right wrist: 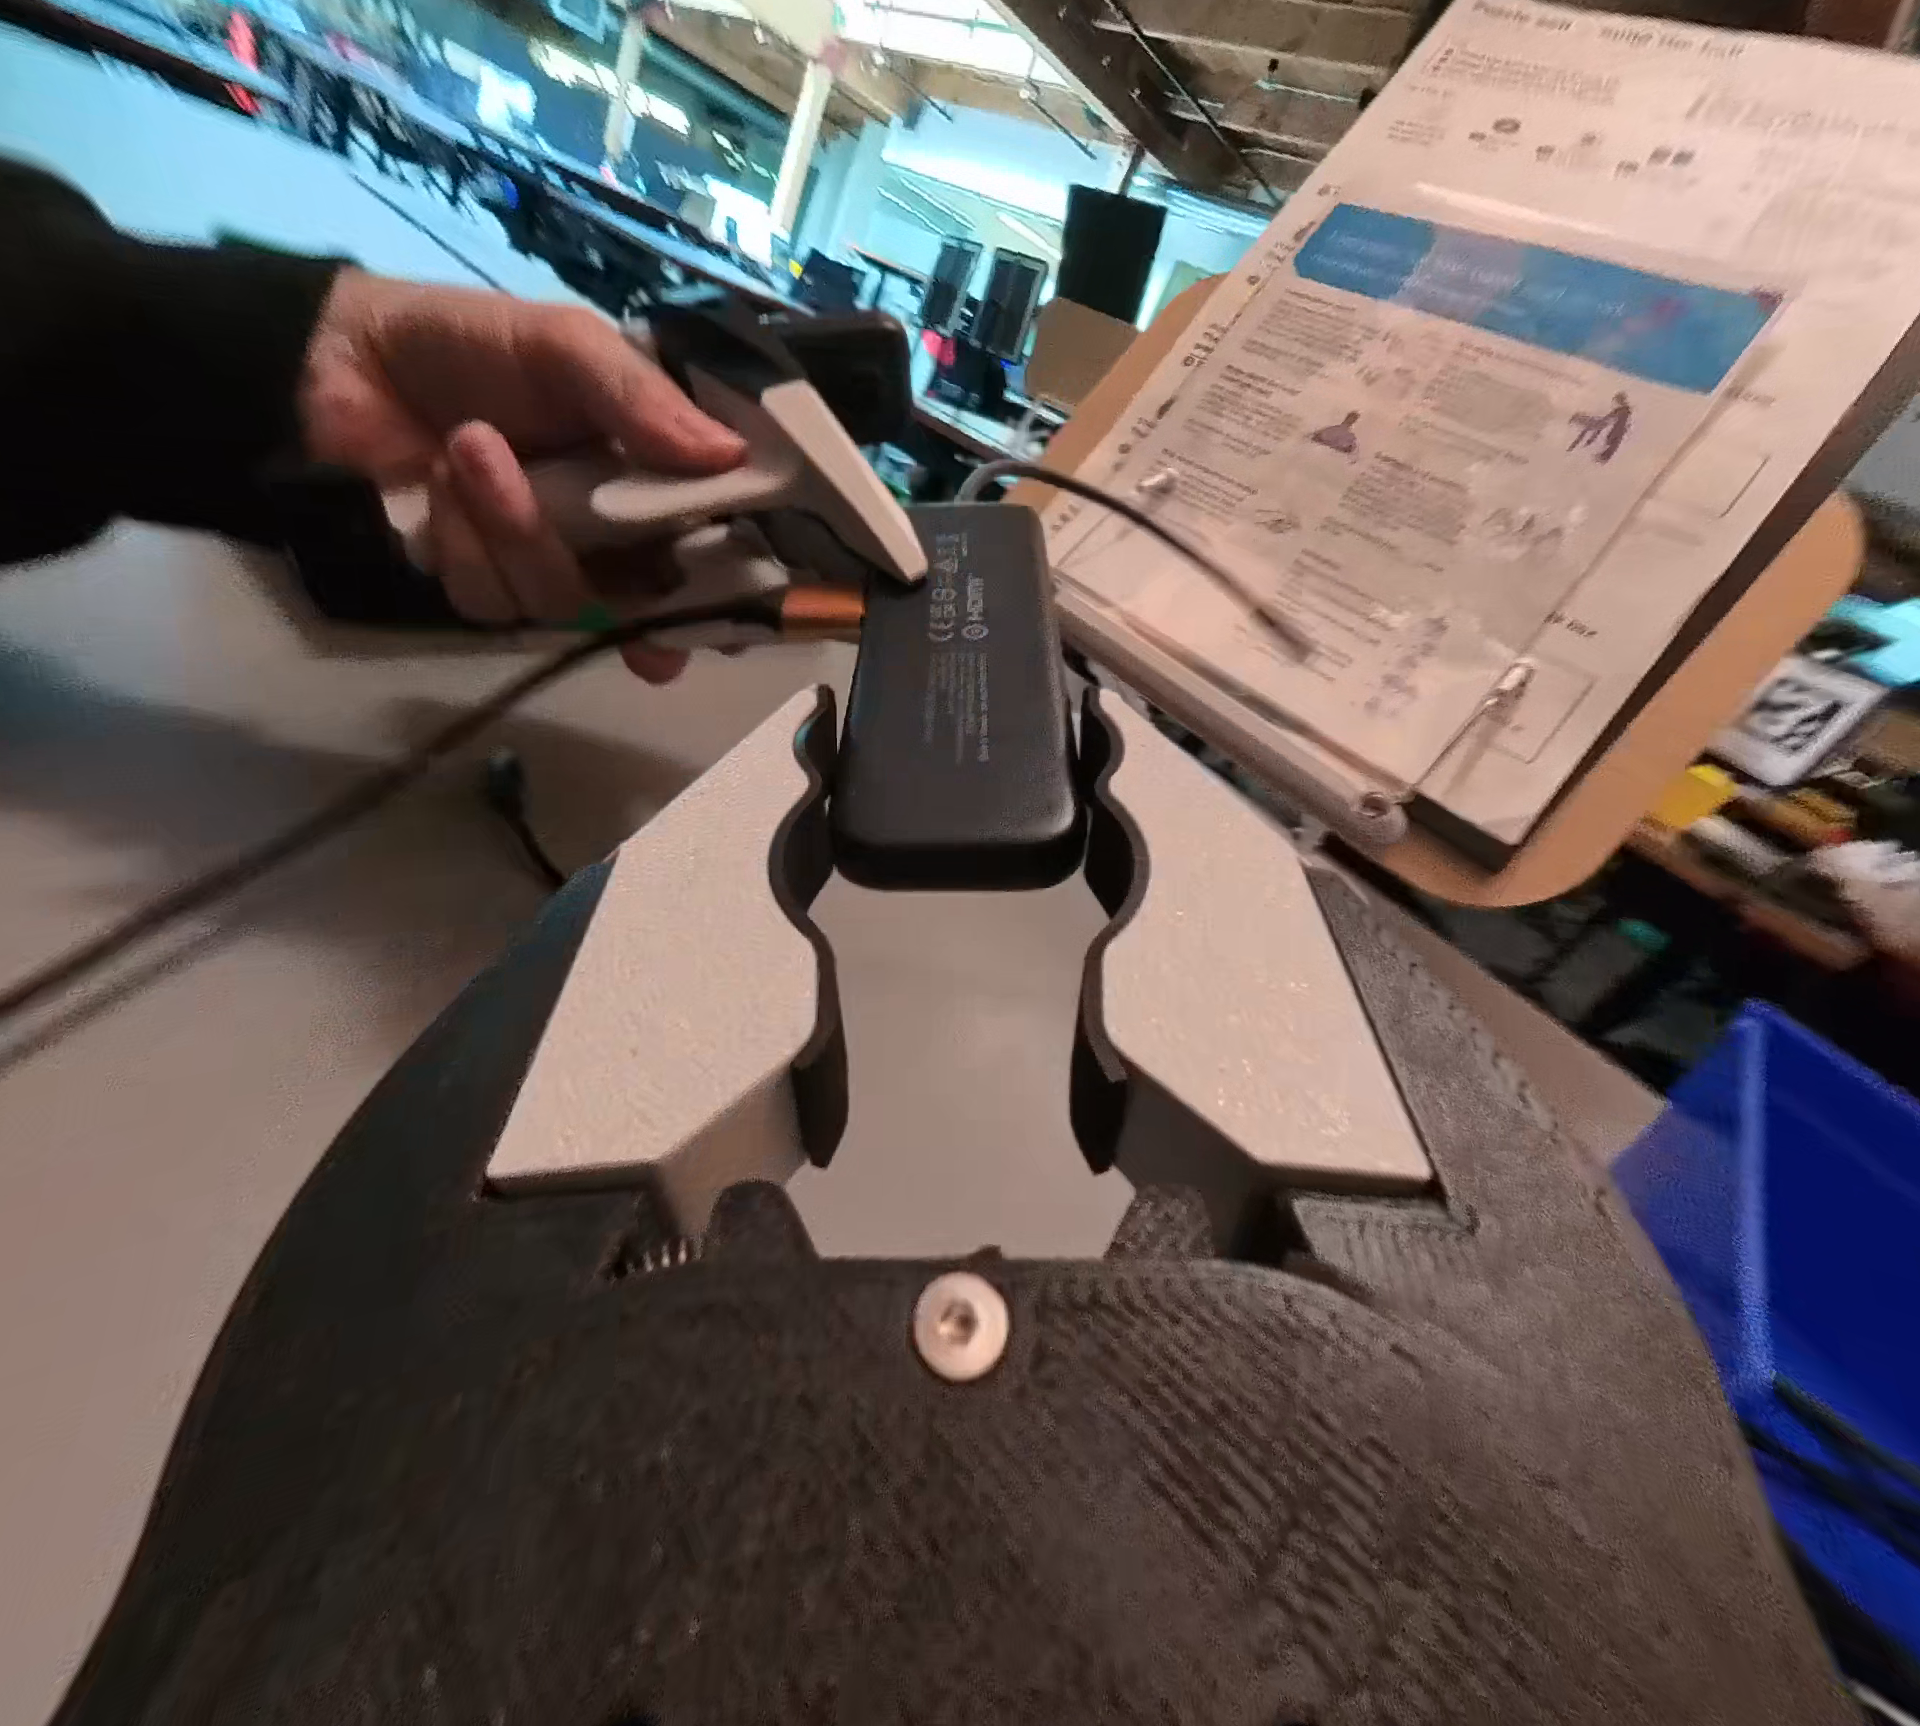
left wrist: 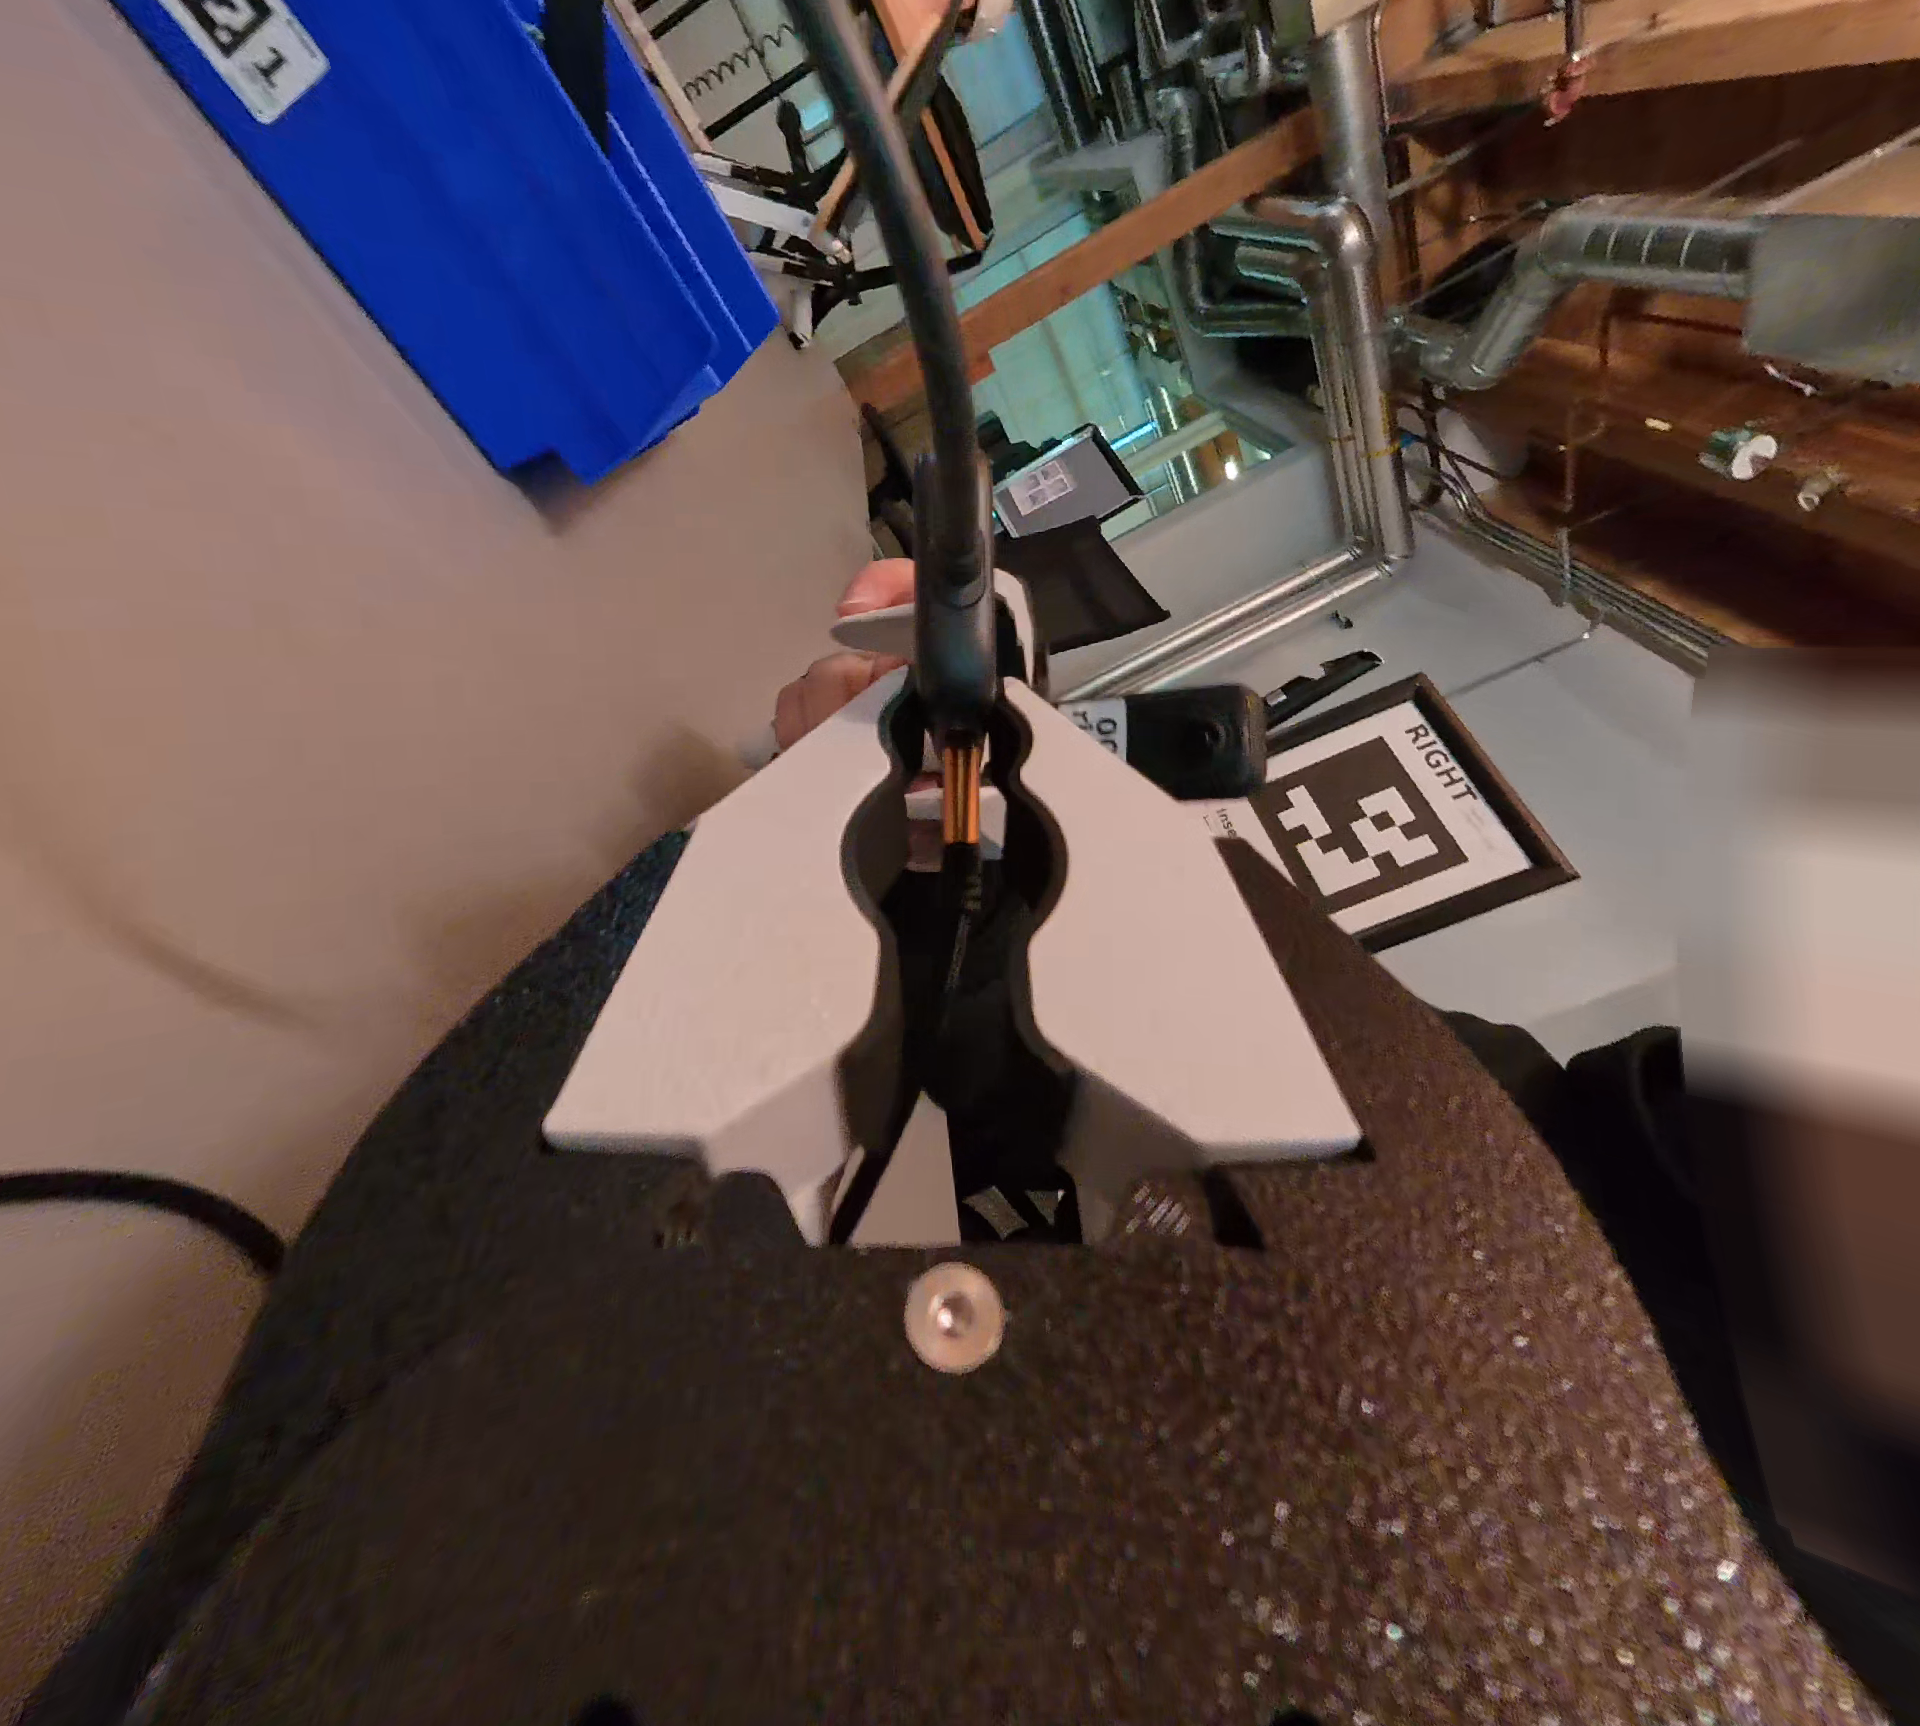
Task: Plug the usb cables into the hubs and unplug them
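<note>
My left gripper [left wrist: 956, 726] is shut on an orange USB plug [left wrist: 958, 788] whose black cable [left wrist: 961, 907] runs back between the fingers. The plug's front end meets the side of the black hub [left wrist: 951, 637], seen edge-on, with the hub's own cable [left wrist: 883, 118] curving up. In the right wrist view my right gripper [right wrist: 956, 720] is shut on the near end of the hub [right wrist: 951, 689] and holds it above the table. The left gripper [right wrist: 842, 575], held by a hand [right wrist: 468, 419], presses the orange plug [right wrist: 821, 611] against the hub's left side. How deep the plug sits is hidden.
A blue bin [left wrist: 416, 149] stands on the beige table [left wrist: 312, 689] and shows at the lower right in the right wrist view [right wrist: 1787, 1261]. A stand with a printed sheet [right wrist: 1455, 429] is close behind the hub. A framed marker card [left wrist: 1392, 824] and loose black cables [right wrist: 509, 793] lie nearby.
</note>
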A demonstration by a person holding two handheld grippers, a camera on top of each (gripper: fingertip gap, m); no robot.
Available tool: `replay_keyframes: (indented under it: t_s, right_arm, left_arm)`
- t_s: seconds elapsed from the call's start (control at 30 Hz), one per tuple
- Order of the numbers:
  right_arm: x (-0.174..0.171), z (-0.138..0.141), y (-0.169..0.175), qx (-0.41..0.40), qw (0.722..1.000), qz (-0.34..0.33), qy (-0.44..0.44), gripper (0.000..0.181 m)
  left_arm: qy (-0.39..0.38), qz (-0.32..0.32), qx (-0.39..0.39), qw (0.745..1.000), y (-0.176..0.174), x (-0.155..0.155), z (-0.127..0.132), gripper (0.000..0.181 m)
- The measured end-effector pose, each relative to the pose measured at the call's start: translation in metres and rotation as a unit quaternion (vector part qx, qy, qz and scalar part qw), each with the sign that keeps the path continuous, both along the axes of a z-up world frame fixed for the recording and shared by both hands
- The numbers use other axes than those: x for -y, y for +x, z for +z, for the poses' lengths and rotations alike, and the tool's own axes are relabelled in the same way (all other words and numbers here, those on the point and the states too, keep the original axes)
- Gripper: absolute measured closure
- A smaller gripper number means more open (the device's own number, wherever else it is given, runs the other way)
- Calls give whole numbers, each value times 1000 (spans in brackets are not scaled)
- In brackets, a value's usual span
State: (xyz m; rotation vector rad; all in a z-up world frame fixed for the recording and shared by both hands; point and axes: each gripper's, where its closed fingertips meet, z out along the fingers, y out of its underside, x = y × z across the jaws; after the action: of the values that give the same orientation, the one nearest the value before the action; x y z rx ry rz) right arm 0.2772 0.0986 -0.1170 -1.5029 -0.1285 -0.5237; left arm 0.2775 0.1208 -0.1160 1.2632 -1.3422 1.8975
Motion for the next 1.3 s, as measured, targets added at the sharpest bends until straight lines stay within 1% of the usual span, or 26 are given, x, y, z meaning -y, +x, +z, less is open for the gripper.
replay_keyframes:
  t_s: [0.03, 0.1, 0.17, 0.27, 0.37, 0.53, 0.63, 0.73, 0.9, 1.1, 1.2, 1.3]
  right_arm:
    - [-1, -2, 1, 21, 1000, -15, -10, 135]
    - [-3, -8, 3, 48, 998, -31, -30, 136]
    - [-4, -8, 3, 54, 997, -36, -31, 136]
    - [-3, -3, 1, 7, 1000, -19, -3, 134]
    - [-2, 2, 0, -27, 999, -6, 19, 136]
    - [-2, 2, 3, -48, 999, -12, 23, 136]
    - [-2, 5, 2, -51, 998, -9, 43, 136]
    - [-3, 3, 4, -47, 998, -18, 38, 136]
    - [-2, 5, 2, -12, 999, -33, 30, 136]
    - [-2, 6, -1, -29, 998, -23, 40, 136]
    - [-3, 6, 2, -36, 998, -35, 26, 136]
    - [-2, 10, 1, -19, 998, -52, 32, 135]
  left_arm:
    - [3, 6, -7, 1000, 1, -3, -2, 172]
    - [0, 11, -15, 1000, 3, -6, -3, 172]
    - [-7, 10, -16, 1000, 3, -6, -3, 172]
    - [-26, 0, -13, 1000, 1, -5, 2, 171]
    - [-29, 4, -16, 999, 2, -4, 2, 172]
    - [-27, 20, -21, 999, 5, -4, 4, 172]
    - [-35, 18, -25, 999, 5, -4, 6, 172]
    - [-34, 20, -27, 999, 5, -5, 5, 171]
    - [-39, 14, -24, 999, 3, -4, 9, 172]
    - [-32, 2, -20, 999, 0, 1, 9, 171]
    - [-35, 15, -19, 999, 3, 1, 12, 172]
    - [-1, 38, 14, 999, 6, 0, 15, 167]
